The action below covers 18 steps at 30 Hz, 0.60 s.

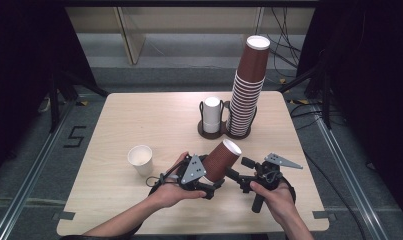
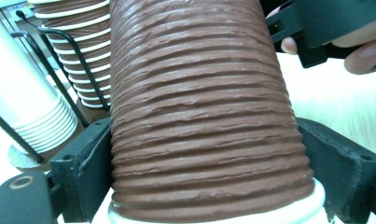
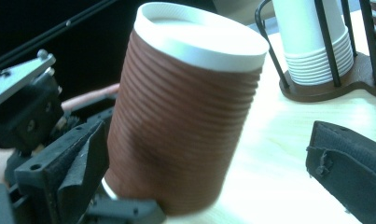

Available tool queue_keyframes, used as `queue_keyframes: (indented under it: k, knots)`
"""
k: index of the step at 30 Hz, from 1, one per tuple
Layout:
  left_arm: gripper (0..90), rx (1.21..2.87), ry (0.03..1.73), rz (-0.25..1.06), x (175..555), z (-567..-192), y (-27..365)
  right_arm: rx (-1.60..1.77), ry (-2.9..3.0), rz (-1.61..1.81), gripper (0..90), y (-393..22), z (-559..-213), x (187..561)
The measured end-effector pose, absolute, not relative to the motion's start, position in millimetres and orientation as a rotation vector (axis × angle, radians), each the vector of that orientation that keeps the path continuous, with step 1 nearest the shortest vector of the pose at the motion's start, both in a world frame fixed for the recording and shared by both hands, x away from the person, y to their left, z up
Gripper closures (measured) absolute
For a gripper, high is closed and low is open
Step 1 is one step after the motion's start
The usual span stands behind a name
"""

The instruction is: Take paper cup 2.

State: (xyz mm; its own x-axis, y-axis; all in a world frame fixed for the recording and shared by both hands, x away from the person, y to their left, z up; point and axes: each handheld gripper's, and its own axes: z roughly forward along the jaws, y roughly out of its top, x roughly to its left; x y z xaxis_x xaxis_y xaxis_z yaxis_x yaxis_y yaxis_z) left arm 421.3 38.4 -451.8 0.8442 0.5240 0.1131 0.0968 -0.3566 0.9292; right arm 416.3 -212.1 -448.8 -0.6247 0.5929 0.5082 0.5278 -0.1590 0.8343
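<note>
A brown ribbed paper cup (image 1: 223,159) with a white end is tilted up and to the right above the table's front. My left gripper (image 1: 214,176) is shut on its lower part. In the left gripper view the cup (image 2: 209,112) sits between both black pads, pressed on each side. My right gripper (image 1: 243,173) is just to the right of the cup, pointing left at it and open. In the right gripper view the cup (image 3: 185,121) stands close to the left jaw, and the right pad (image 3: 349,172) is well clear of it.
A single white cup (image 1: 140,160) stands open on the table to the left. At the back a wire holder (image 1: 224,133) carries a short stack of white cups (image 1: 212,115) and a tall stack of brown cups (image 1: 249,85). The table (image 1: 139,115) ends just beyond them.
</note>
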Motion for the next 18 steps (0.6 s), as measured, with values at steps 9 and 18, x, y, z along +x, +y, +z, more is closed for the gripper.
queue_keyframes:
  k: [9,18]
  knots:
    - [11.2,1.938,0.448,0.484,421.1,-452.5,50.4,1.215,2.117,1.893,1.6,-220.9,-453.6,411.7]
    - [11.1,1.969,0.434,0.489,420.0,-450.0,59.7,1.024,2.242,1.684,1.5,-227.9,-456.1,416.7]
